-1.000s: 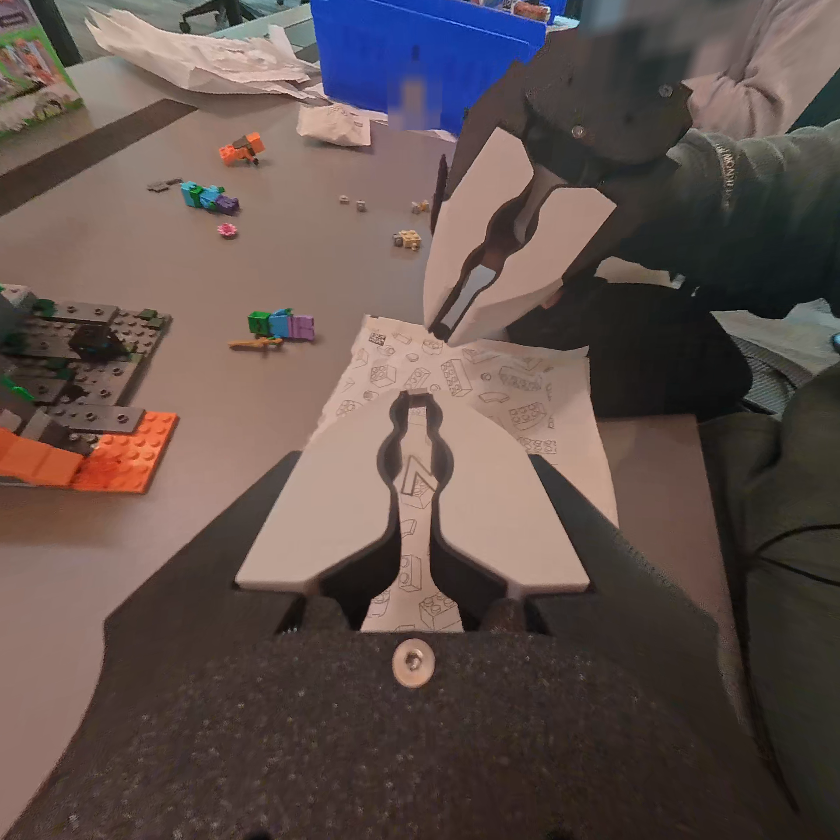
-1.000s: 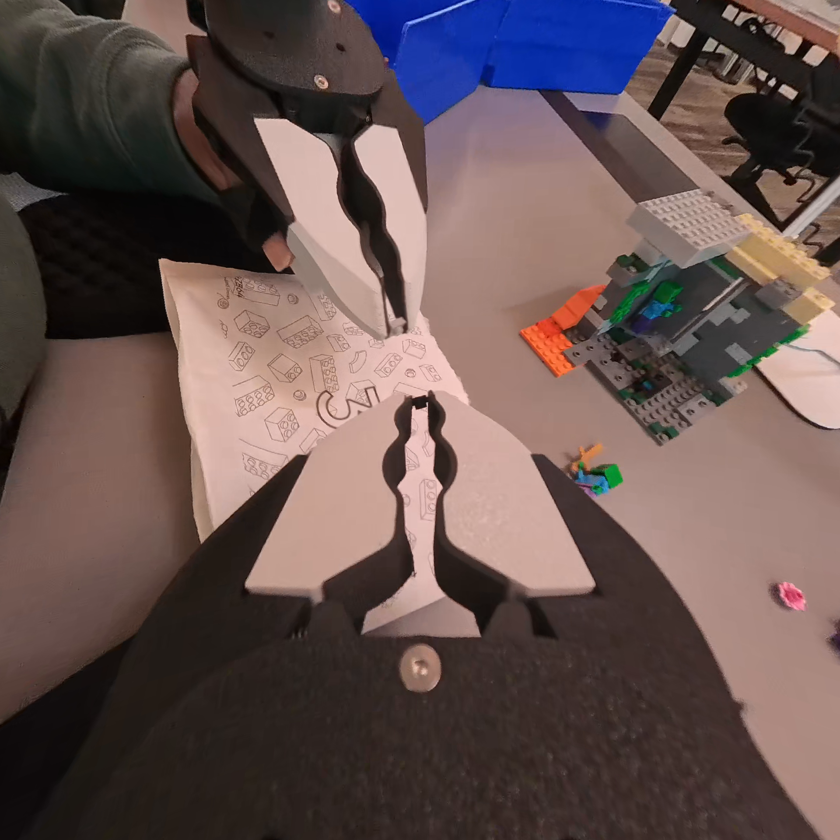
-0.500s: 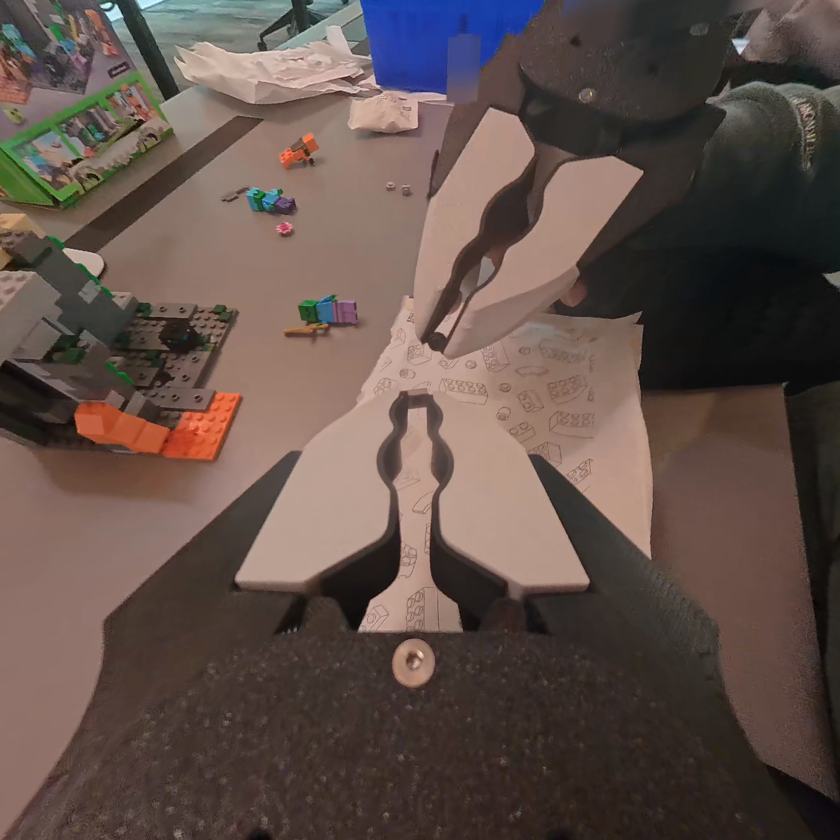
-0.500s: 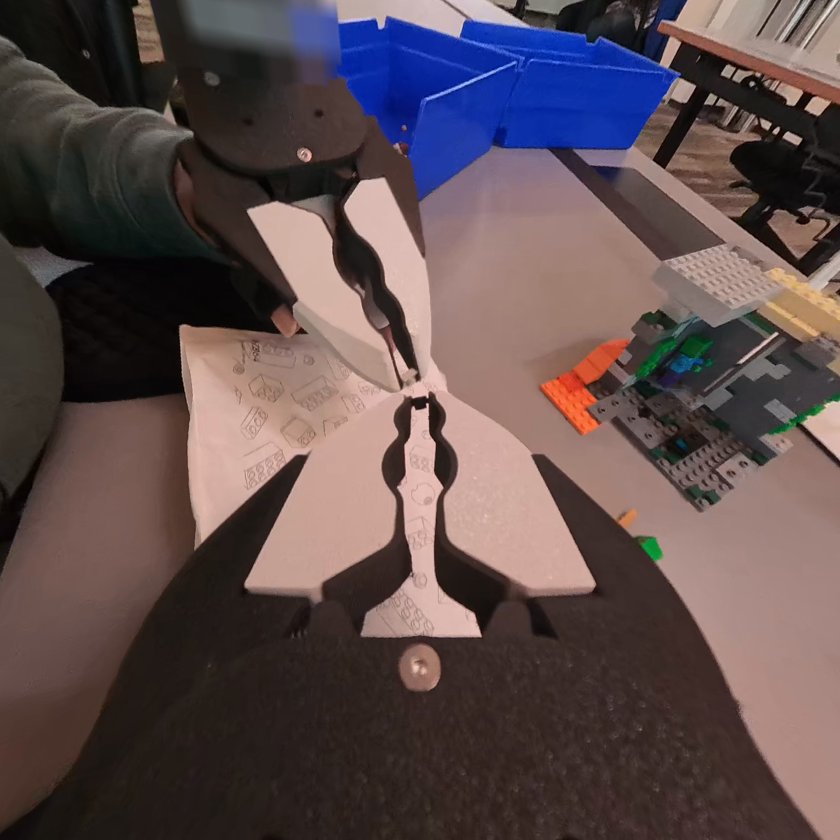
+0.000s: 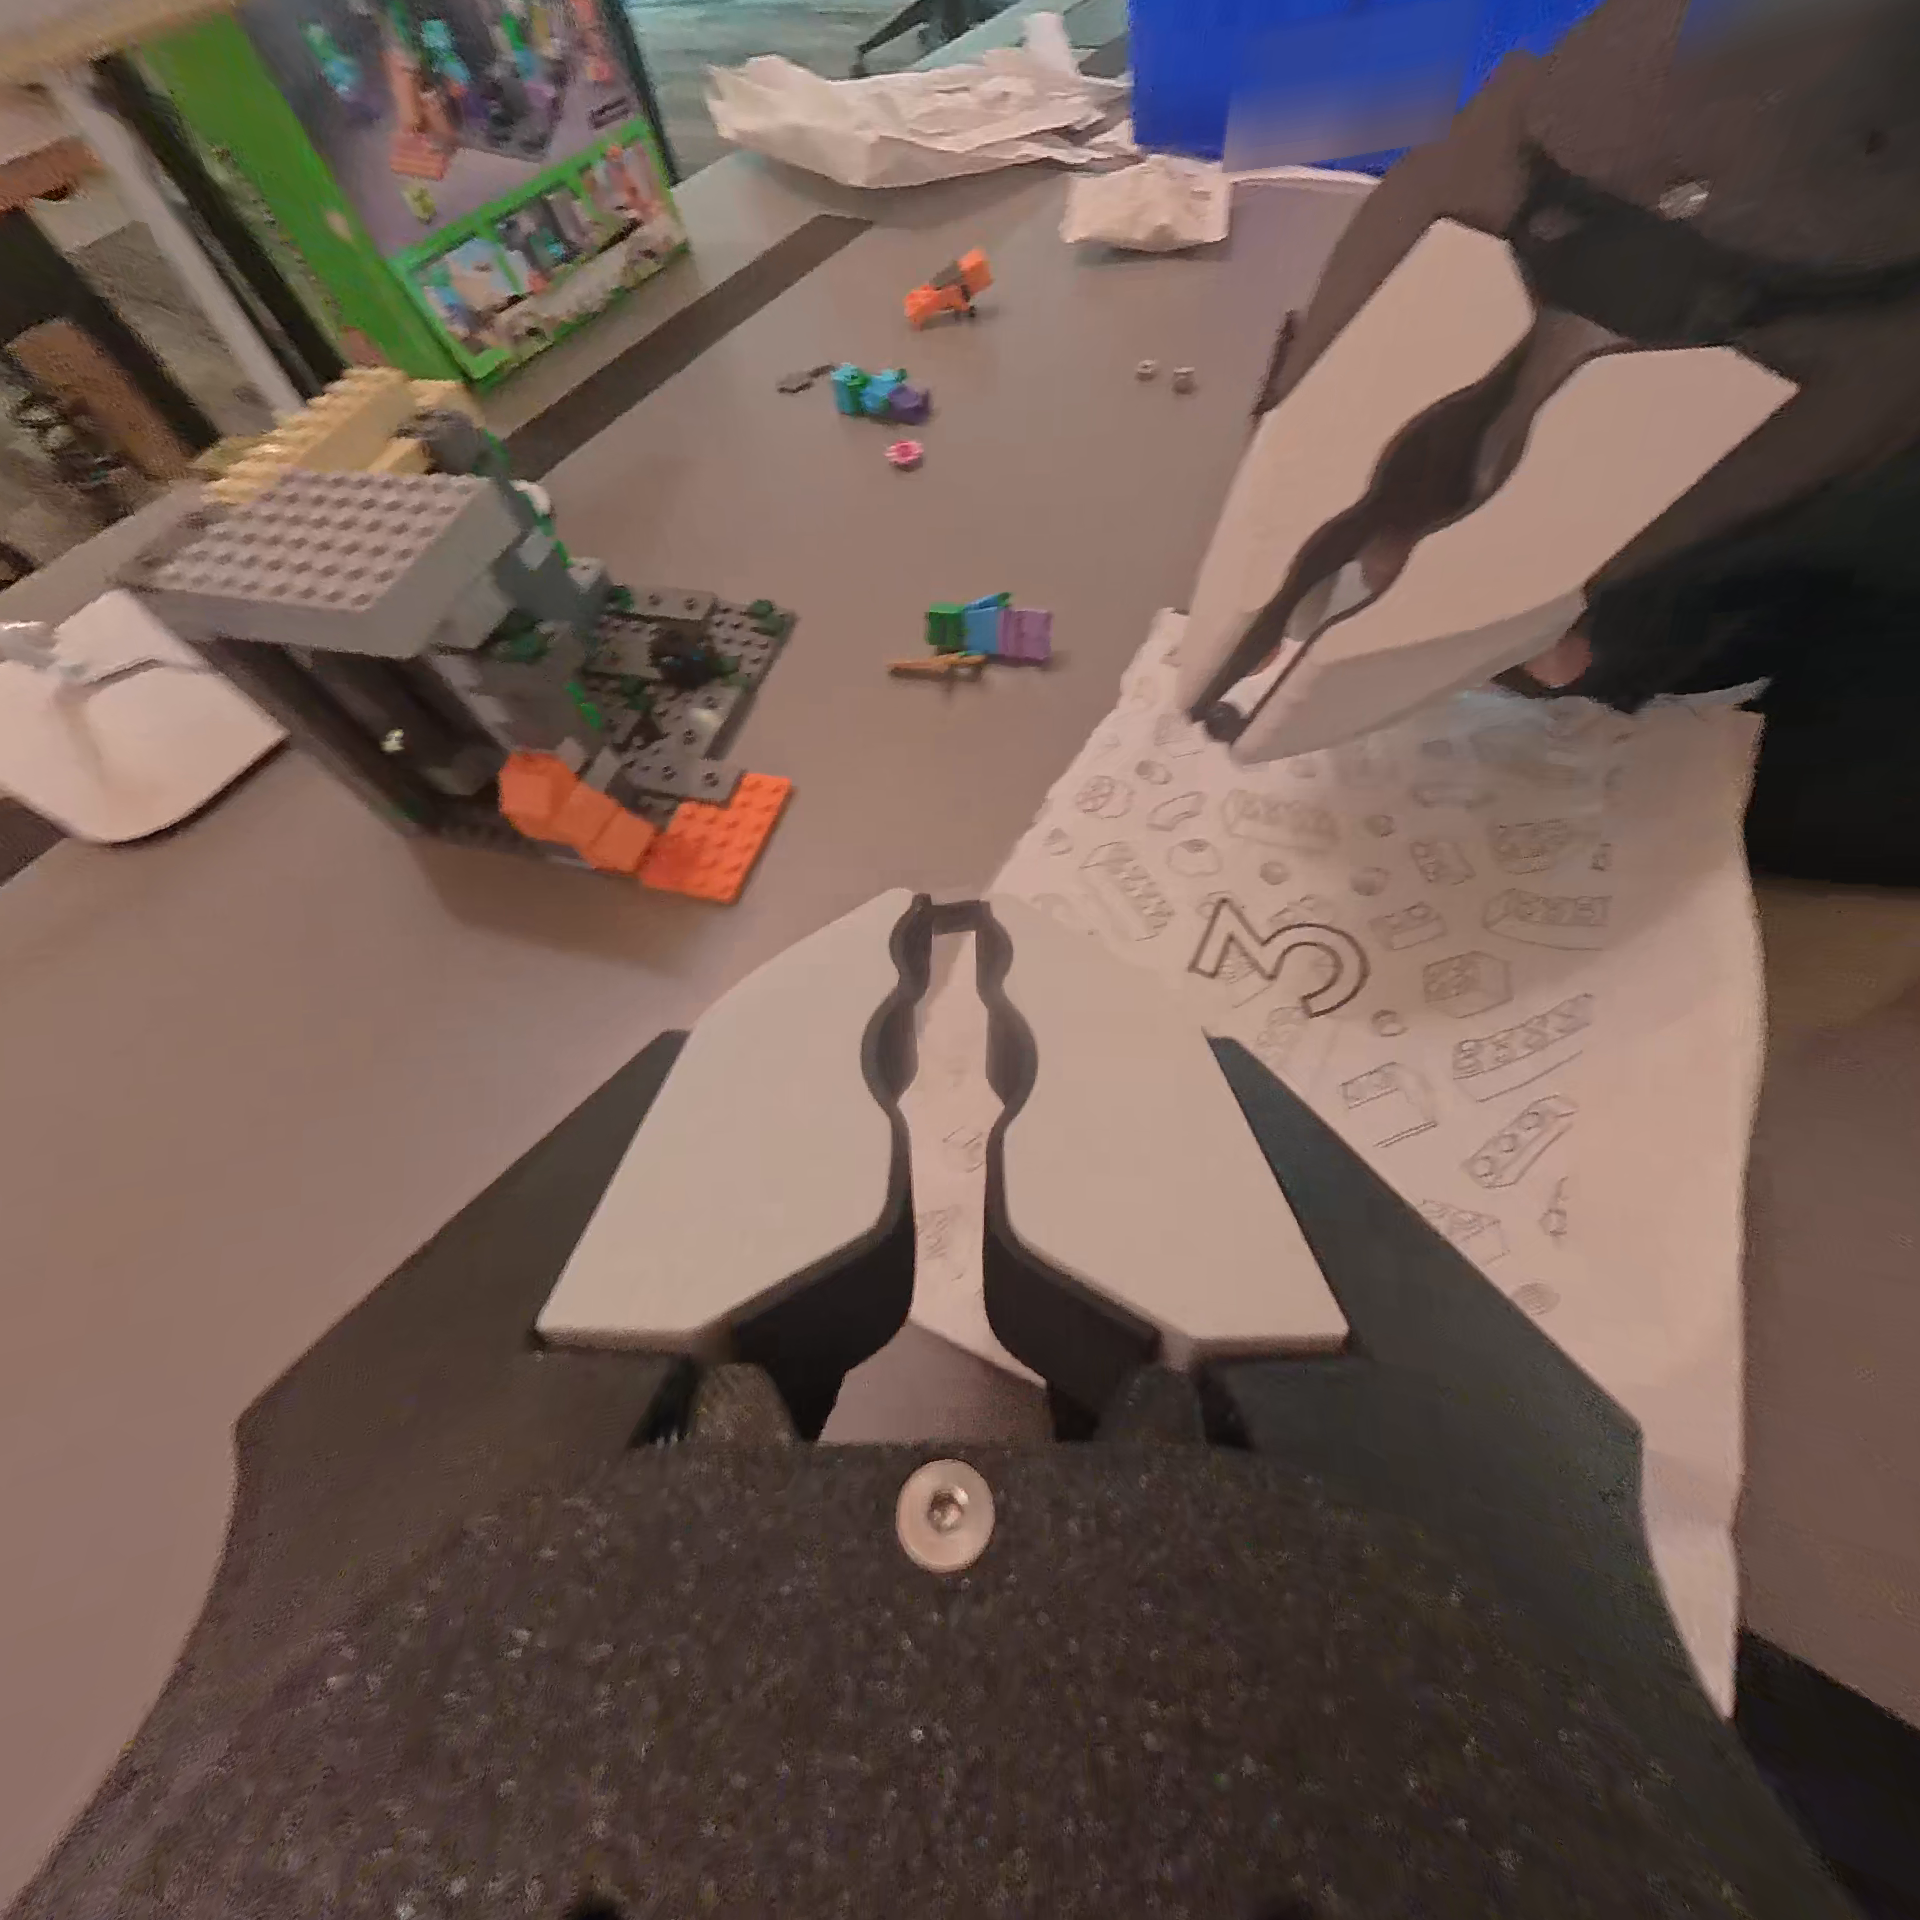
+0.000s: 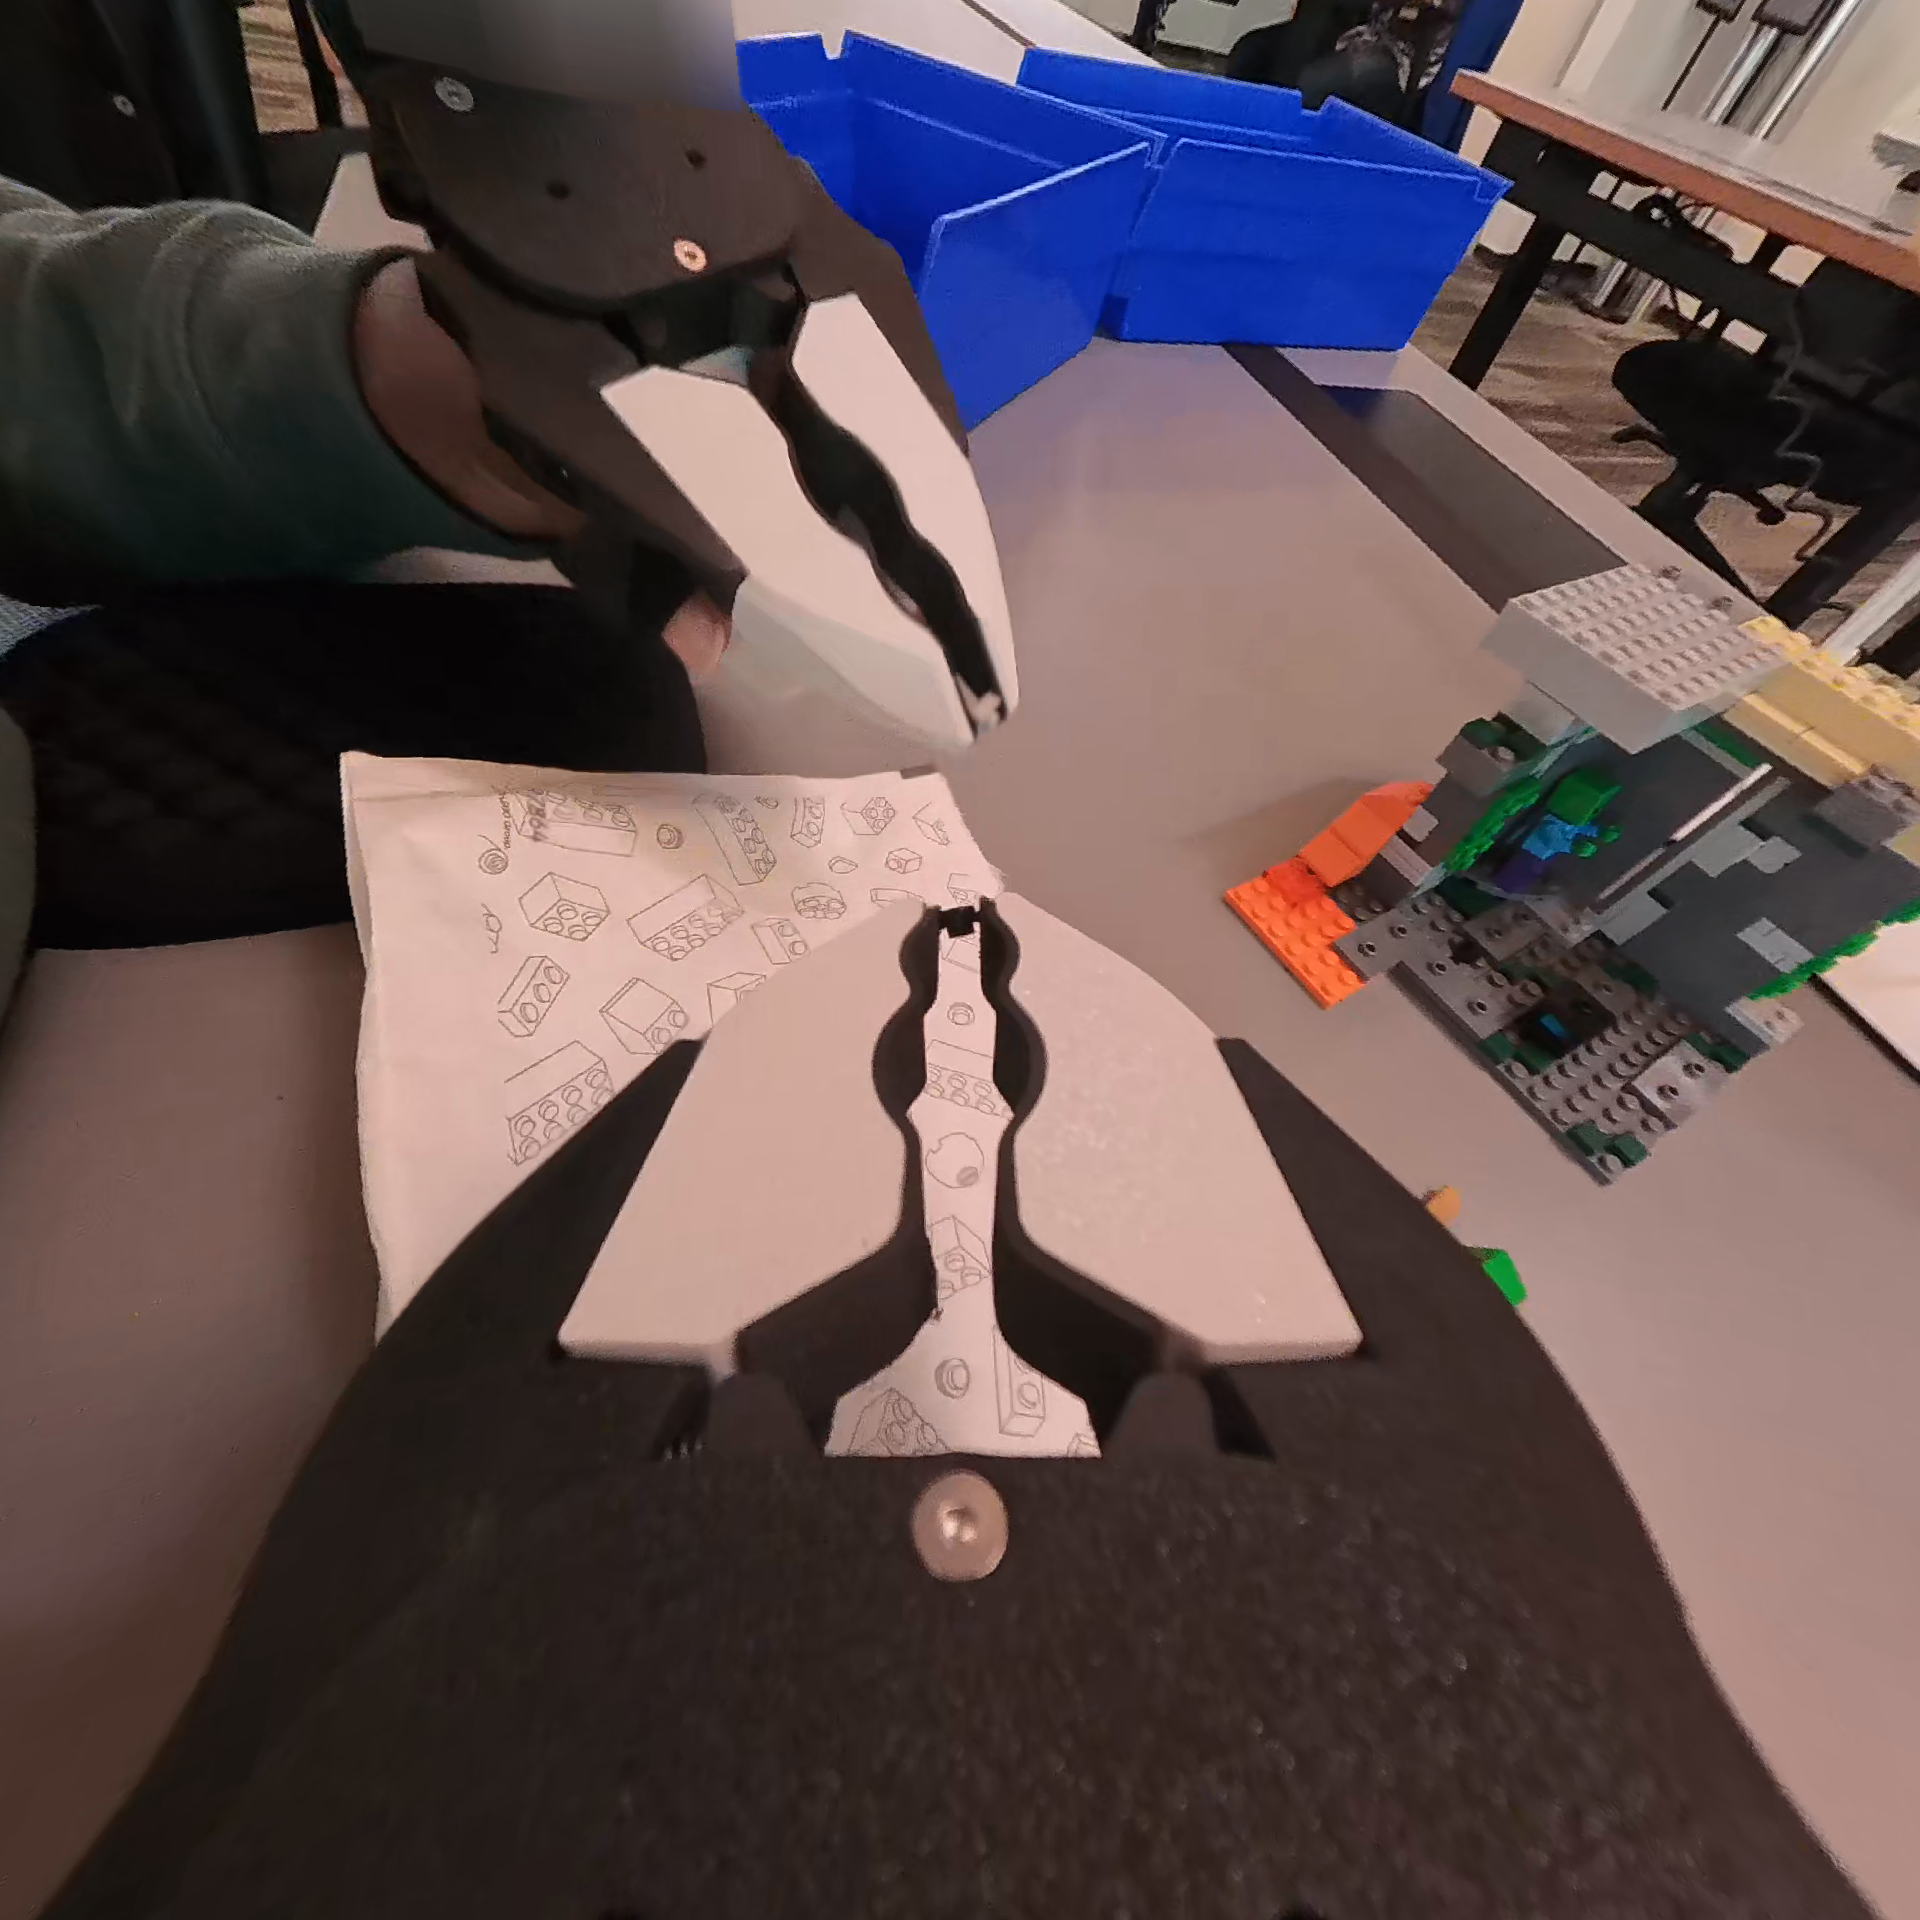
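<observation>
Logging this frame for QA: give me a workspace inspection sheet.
Surface: grey table with a dark strip along it.
Handled things: white printed paper bag, lying at the near edge.
Clutter: brick model, loose bricks, crumpled paper, picture box, blue bins.
Grippers: left claw shut, above the table, apart from the bag. Right claw shut, tips at the bag's corner; whether it grips the bag is unclear.
Cables: nothing seen.
Surroundings: second table, office chair.
</observation>
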A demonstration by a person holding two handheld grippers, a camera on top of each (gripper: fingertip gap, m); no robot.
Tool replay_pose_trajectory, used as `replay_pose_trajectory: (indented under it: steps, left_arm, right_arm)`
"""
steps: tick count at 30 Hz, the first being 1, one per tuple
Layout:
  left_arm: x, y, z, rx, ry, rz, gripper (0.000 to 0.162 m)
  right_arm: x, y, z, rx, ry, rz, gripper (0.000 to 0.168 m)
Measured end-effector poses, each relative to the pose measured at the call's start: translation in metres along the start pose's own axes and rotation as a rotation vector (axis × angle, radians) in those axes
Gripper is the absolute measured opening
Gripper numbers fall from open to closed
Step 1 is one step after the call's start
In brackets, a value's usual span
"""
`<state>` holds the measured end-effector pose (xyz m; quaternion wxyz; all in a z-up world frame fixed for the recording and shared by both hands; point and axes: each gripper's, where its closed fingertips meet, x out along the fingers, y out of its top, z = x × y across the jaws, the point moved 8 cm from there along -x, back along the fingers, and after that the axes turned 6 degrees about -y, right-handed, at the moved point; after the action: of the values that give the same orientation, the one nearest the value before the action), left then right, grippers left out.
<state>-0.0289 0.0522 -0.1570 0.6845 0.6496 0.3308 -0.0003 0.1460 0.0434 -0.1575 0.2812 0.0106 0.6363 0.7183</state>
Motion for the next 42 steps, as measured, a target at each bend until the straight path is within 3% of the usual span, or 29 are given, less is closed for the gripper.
replay_pose_trajectory:
  steps: [6,10,14,18,26,35,42]
  left_arm:
    - [-0.051,-0.008,-0.032,-0.053,0.227,0.014,0.008]
    - [-0.117,-0.025,-0.063,-0.138,0.470,-0.010,0.008]
    - [-0.183,-0.059,-0.092,-0.246,0.710,-0.157,0.008]
    - [-0.216,-0.088,-0.109,-0.346,0.757,-0.274,0.031]
    - [-0.210,-0.109,-0.110,-0.391,0.690,-0.340,0.044]
    - [-0.193,-0.113,-0.106,-0.489,0.475,-0.239,0.065]
    - [-0.176,-0.114,-0.098,-0.287,0.471,-0.395,0.069]
  right_arm:
    - [-0.003,-0.001,0.004,0.012,-0.021,0.004,0.007]
    - [-0.005,-0.004,0.005,0.017,-0.033,0.001,0.007]
    - [-0.005,-0.007,0.008,0.039,-0.038,-0.003,0.007]
    - [-0.004,-0.009,0.010,0.055,-0.040,-0.009,0.007]
    - [-0.002,-0.012,0.012,0.071,-0.057,-0.028,0.007]
    - [0.000,-0.015,0.012,0.074,-0.053,-0.047,0.007]
    - [0.000,-0.015,0.012,0.076,-0.049,-0.050,0.007]
